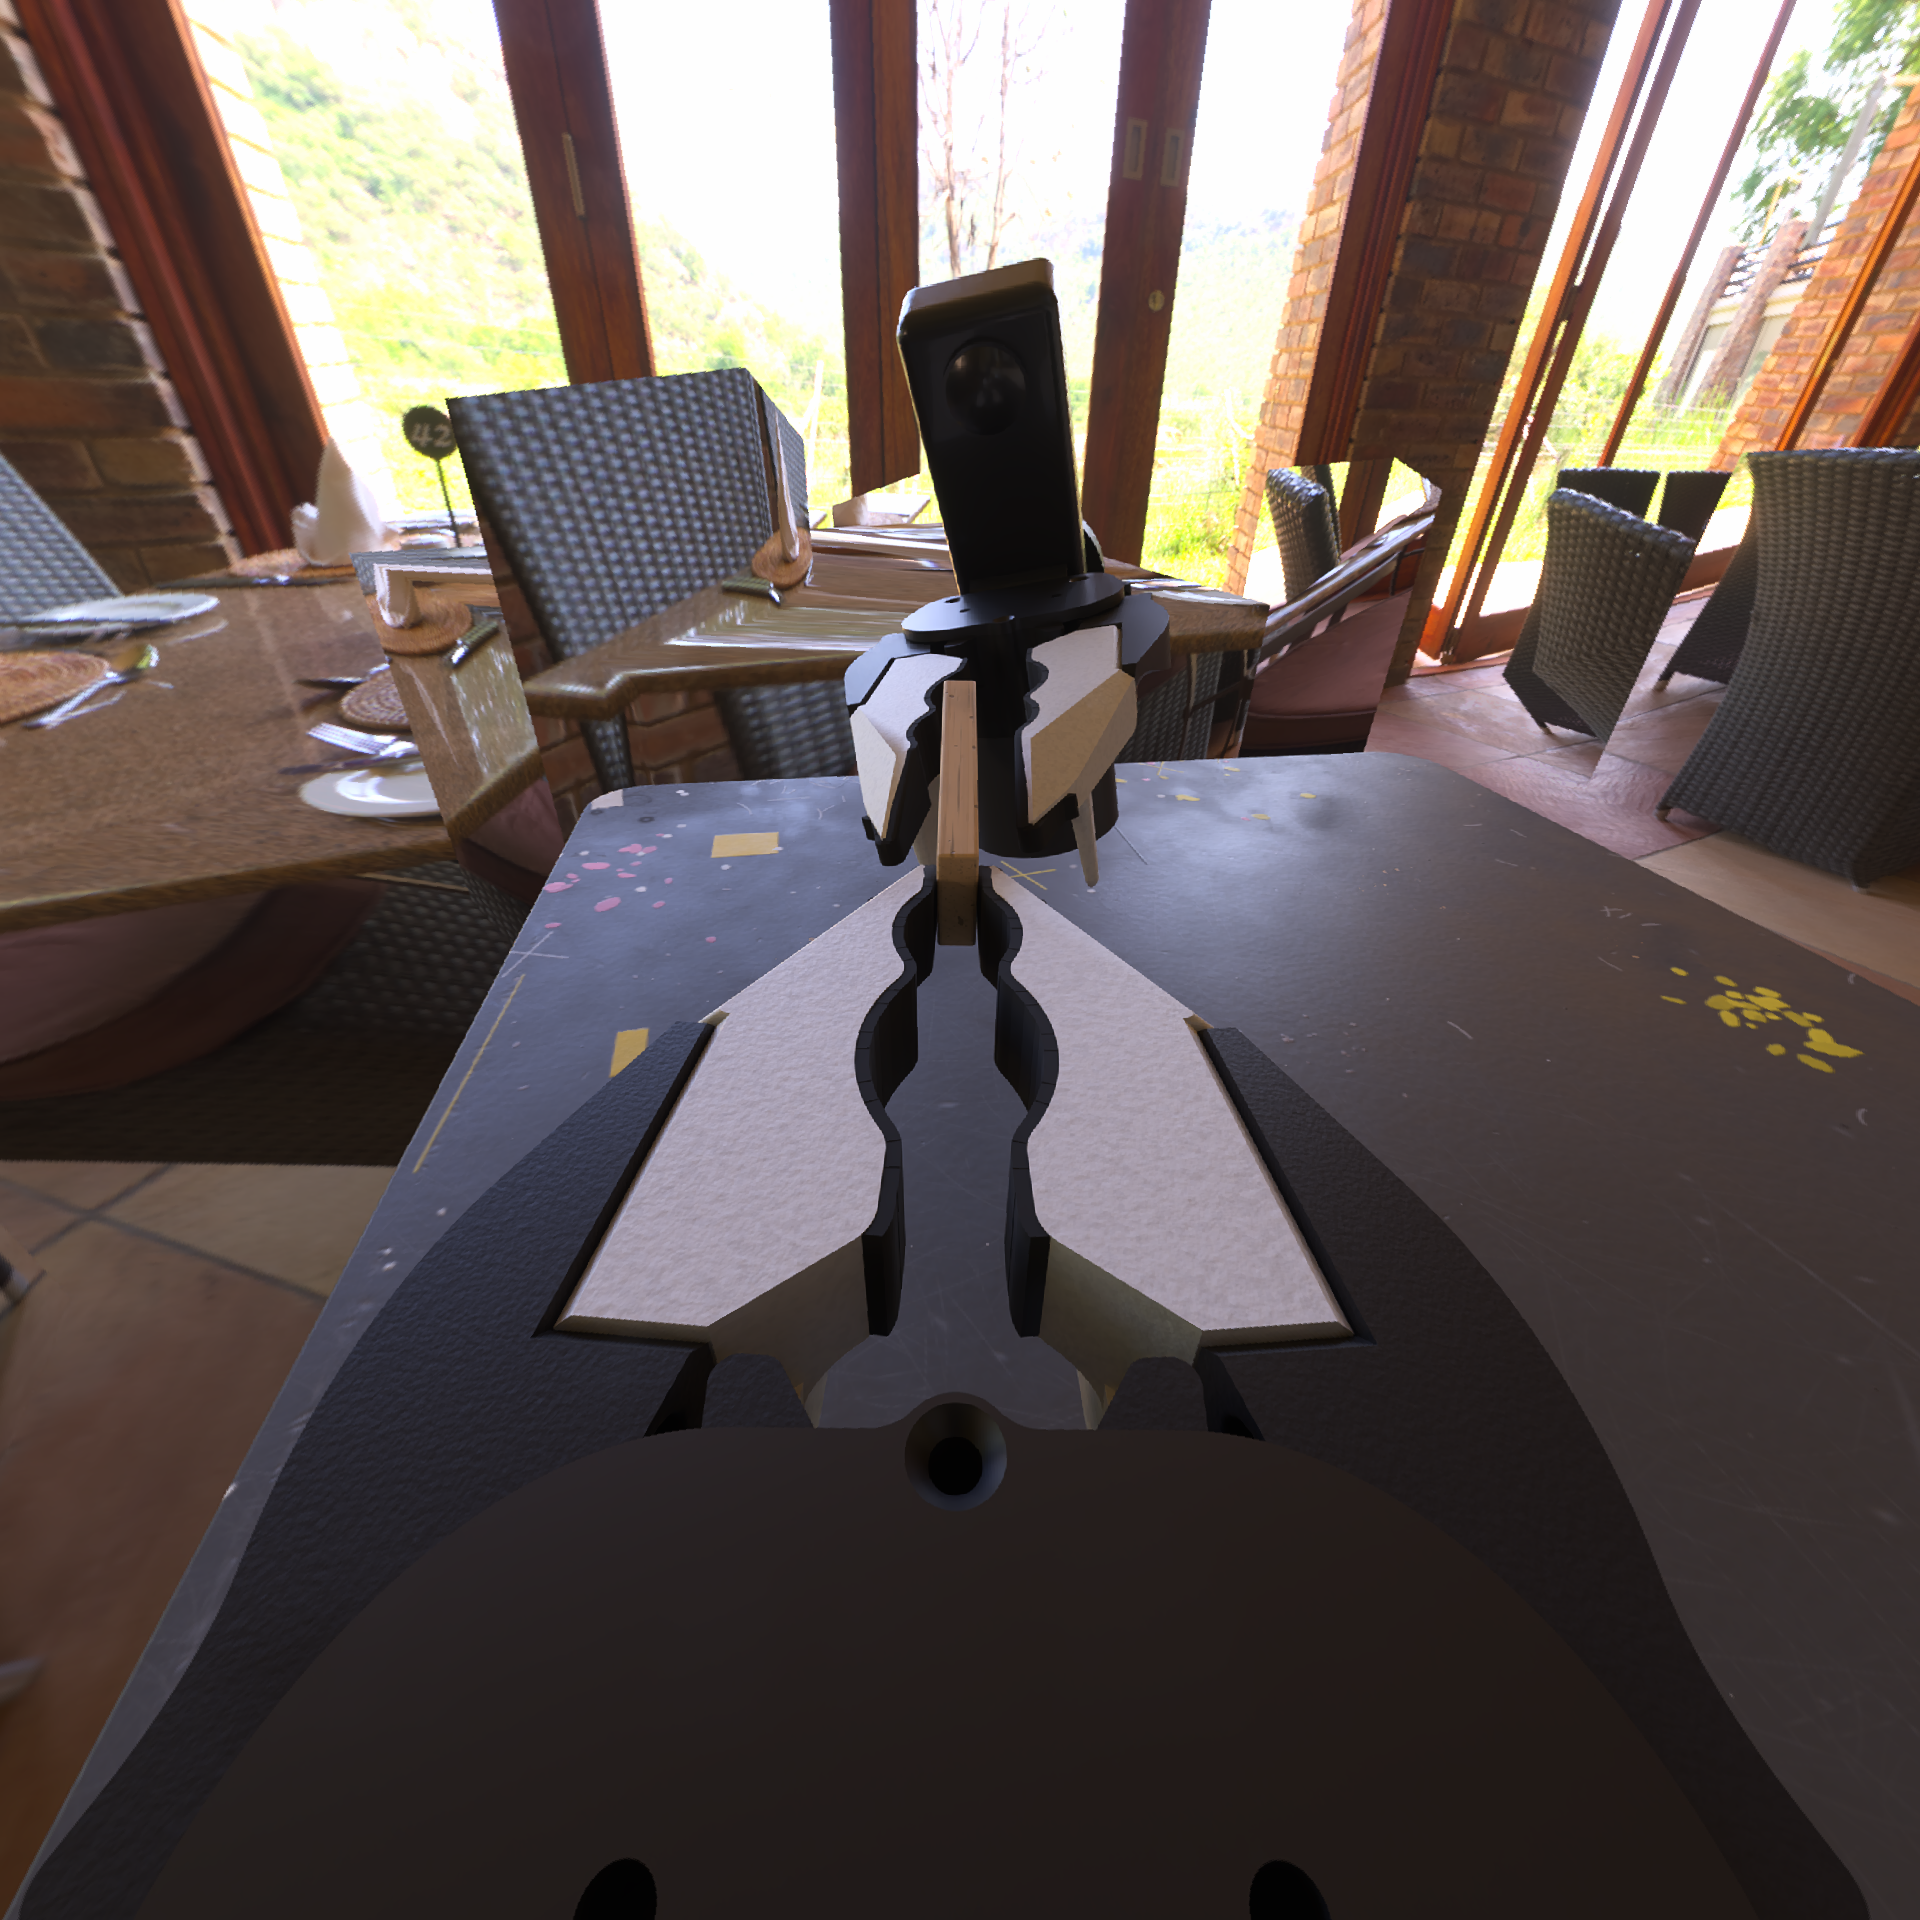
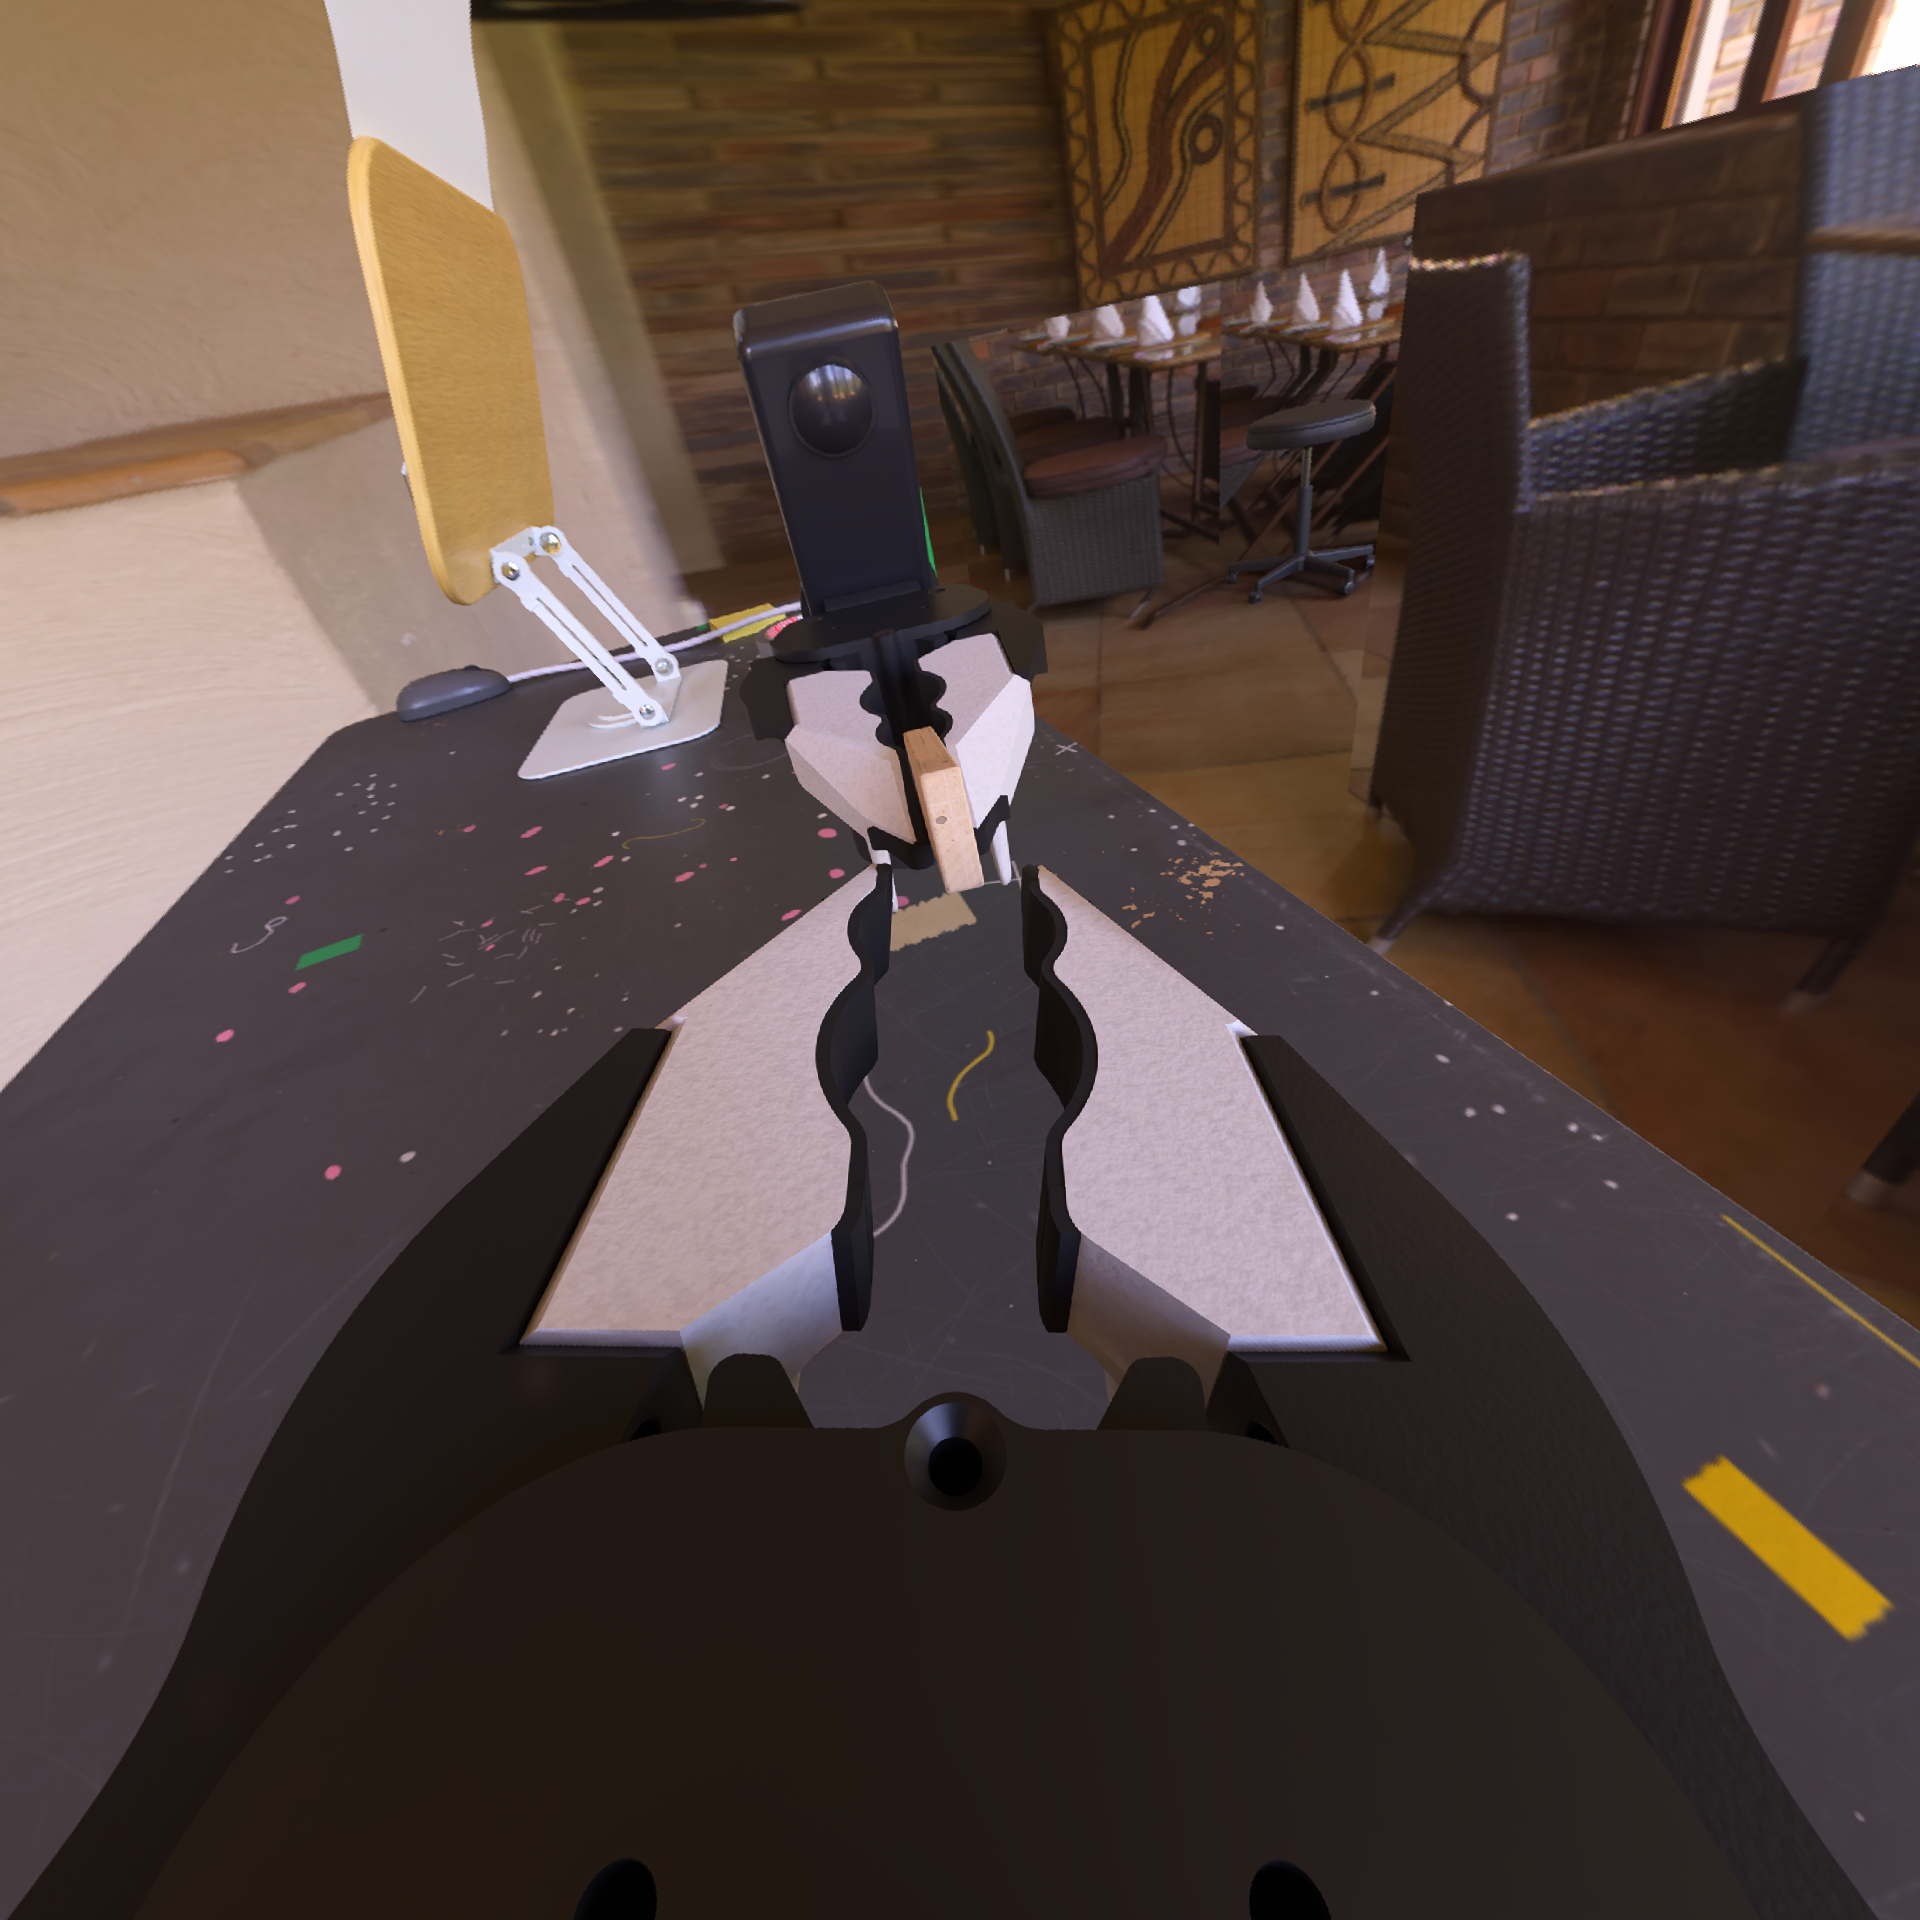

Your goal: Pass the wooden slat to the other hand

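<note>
Left tool pinches the wooden slat at frame centre; right tool spread, slat end between its fingertips. Handover step: right must close next.

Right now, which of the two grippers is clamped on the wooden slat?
The left gripper: it pinches the wooden slat, while the right gripper stands open around it.

Wooden slat above the table, between facing left gripper and right gripper.
</note>
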Controlling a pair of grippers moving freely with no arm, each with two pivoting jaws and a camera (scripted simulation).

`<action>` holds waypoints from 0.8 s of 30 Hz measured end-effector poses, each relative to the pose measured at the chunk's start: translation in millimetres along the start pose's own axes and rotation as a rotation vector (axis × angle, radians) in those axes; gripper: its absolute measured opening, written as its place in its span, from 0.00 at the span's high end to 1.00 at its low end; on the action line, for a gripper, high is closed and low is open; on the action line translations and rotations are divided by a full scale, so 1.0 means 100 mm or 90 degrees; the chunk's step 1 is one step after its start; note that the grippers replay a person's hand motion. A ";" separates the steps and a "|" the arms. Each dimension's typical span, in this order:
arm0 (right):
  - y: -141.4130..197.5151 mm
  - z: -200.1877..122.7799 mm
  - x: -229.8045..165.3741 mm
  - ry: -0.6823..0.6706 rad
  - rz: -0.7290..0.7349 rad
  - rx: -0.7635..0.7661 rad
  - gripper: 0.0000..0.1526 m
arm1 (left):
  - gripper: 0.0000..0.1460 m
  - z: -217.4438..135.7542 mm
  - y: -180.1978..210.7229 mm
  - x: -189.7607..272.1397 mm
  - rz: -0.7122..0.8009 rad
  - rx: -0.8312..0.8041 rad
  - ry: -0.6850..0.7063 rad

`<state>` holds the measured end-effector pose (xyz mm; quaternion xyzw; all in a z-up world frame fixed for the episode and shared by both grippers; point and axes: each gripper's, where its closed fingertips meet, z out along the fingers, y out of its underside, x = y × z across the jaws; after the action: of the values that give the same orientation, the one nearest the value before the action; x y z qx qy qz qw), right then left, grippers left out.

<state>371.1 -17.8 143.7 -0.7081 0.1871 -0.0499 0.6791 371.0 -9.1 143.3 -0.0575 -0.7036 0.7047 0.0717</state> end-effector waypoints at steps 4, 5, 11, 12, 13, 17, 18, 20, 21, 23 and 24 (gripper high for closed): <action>-0.03 0.00 -0.02 -0.006 0.014 0.007 0.84 | 0.96 0.02 0.03 0.01 -0.001 -0.006 0.007; -0.03 0.00 -0.03 -0.009 0.015 0.009 0.84 | 0.96 0.02 0.04 0.02 0.000 -0.009 0.009; -0.02 -0.02 -0.05 -0.014 0.006 -0.006 0.84 | 0.96 0.03 0.05 0.04 -0.002 -0.007 0.018; -0.02 -0.02 -0.05 -0.014 0.009 -0.003 0.84 | 0.96 0.03 0.04 0.03 -0.001 -0.005 0.014; -0.02 -0.03 -0.04 -0.015 0.013 -0.002 0.82 | 0.96 0.02 0.02 0.03 -0.004 0.001 0.014; -0.01 -0.03 -0.06 -0.024 0.020 0.001 0.83 | 0.96 0.01 0.00 0.04 -0.007 0.010 0.018; -0.02 -0.02 -0.07 -0.025 0.020 0.005 0.85 | 0.96 0.01 0.00 0.05 -0.008 0.012 0.021; -0.03 -0.02 -0.07 -0.027 0.024 0.008 0.87 | 0.96 0.02 0.01 0.05 -0.004 0.005 0.020; -0.03 -0.02 -0.07 -0.027 0.024 0.009 0.88 | 0.96 0.02 0.02 0.05 -0.004 0.002 0.022; -0.02 -0.01 -0.07 -0.029 0.030 0.007 0.90 | 0.96 0.04 0.05 0.06 0.002 -0.007 0.023; -0.01 0.00 -0.07 -0.029 0.028 0.000 0.91 | 0.96 0.04 0.05 0.07 0.005 -0.010 0.024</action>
<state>364.9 -15.9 145.6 -0.7046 0.1871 -0.0189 0.6842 363.6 -11.8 138.2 -0.0740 -0.7071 0.6985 0.0816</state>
